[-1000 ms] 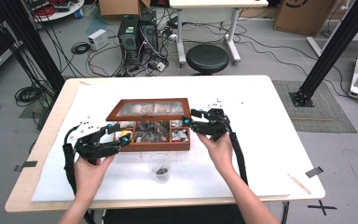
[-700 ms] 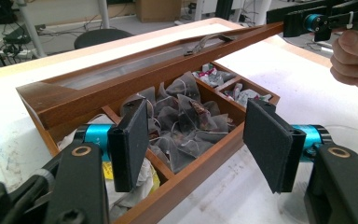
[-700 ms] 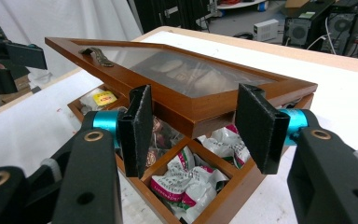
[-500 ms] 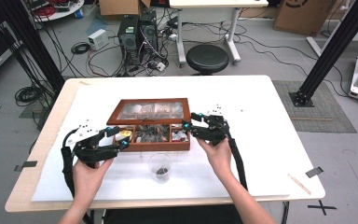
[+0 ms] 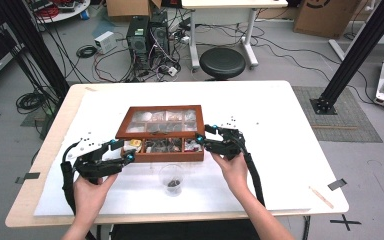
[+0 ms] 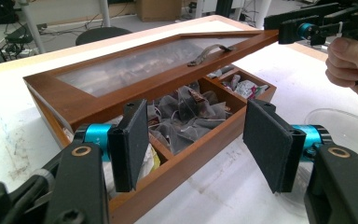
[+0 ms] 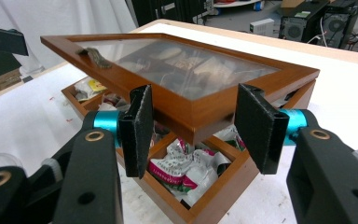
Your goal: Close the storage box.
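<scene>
- Since the pictures from 1 second back, very little has changed: the lid point(image 5: 162, 120) of the wooden box point(image 5: 165, 156) was already tilted up at its front, and both hands sit almost where they were.
- By my judgement the opening is paused partway. The lid is neither dropped nor swung fully back.
- The right gripper point(image 5: 202, 142) is narrowed on the lid's front right corner and holds that edge clear of the box. In the right gripper view the corner sits between its 2 pads.
- The left gripper point(image 5: 122, 150) stands wide at the box's front left corner, with nothing pressed between its pads.
- The box rests near the middle of the table point(image 5: 280, 125). Its lid is hinged at the far side, and tea bags point(image 6: 191, 116) show in the compartments beneath.
- Edges: the lid's free front edge, with a metal handle point(image 6: 212, 51) on top, will swing up and away from the person. The bare table behind the box gives it room.
- A clear cup point(image 5: 171, 177) stands just in front of the box between the 2 hands. It is the 1 thing a dropping wrist could knock.
- Open table lies to the right of the box and, more narrowly, to its left.
</scene>
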Demonstrator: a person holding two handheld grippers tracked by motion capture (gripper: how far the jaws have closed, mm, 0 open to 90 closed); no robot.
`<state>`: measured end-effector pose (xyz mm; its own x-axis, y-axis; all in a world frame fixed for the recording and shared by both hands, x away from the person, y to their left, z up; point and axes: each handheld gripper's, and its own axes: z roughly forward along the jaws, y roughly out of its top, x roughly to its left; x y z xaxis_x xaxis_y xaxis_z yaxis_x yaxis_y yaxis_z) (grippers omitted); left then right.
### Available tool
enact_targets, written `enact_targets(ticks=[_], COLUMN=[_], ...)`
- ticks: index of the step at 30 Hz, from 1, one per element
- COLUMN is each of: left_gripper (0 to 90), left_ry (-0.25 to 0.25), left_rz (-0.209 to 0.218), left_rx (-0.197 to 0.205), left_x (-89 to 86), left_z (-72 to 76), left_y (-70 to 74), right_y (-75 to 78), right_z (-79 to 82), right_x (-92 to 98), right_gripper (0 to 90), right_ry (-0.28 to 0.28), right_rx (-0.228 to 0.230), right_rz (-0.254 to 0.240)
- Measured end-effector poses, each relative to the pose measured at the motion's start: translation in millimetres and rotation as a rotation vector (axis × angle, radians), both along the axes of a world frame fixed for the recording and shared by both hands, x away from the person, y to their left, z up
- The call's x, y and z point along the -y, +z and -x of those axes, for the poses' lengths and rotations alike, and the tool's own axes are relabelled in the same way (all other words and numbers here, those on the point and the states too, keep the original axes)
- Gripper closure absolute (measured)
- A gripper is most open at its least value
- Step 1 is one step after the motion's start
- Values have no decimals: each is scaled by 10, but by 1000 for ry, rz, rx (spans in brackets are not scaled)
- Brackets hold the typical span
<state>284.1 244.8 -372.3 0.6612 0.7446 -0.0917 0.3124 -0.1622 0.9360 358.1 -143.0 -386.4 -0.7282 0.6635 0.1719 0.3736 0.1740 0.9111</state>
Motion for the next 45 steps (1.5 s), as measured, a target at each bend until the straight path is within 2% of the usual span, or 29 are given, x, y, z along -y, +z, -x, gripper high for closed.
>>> enact_targets(ticks=[1, 2, 3, 4, 7, 9, 16, 24, 33, 41, 45], left_gripper=[404, 404, 404, 404, 404, 404, 404, 404, 403, 391, 371], left_ry=[0, -1, 1, -1, -1, -1, -3, -1, 15, 32, 37], left_rz=[2, 1, 0, 1, 3, 4, 4, 5, 0, -13, -23], left_rx=[-2, -1, 0, 1, 5, 6, 4, 16, 34, 62, 73], left_x=[-2, -3, -4, -6, -11, -14, -22, -35, -80, -116, -112], left_z=[4, 4, 8, 10, 23, 23, 12, -1, -28, -74, -94], left_y=[-3, -2, -3, -3, -2, -1, -21, -37, -63, -67, -77], right_y=[-8, -21, -28, -58, -158, -191, -231, -279, -218, -114, -66], right_z=[4, 12, 23, 12, -22, -18, 23, 61, 134, 243, 287], right_x=[-1, -6, -17, -21, -9, -13, -66, -66, 6, 222, 366], right_gripper=[487, 554, 601, 586, 587, 587, 585, 580, 532, 451, 412], right_ry=[3, 2, -25, -35, -44, -41, -18, -15, -11, -4, -21], right_rx=[0, 4, 11, 18, -22, -28, -31, -35, -11, 19, 43], right_rz=[2, 3, 29, 43, 52, 60, 101, 123, 147, 142, 141])
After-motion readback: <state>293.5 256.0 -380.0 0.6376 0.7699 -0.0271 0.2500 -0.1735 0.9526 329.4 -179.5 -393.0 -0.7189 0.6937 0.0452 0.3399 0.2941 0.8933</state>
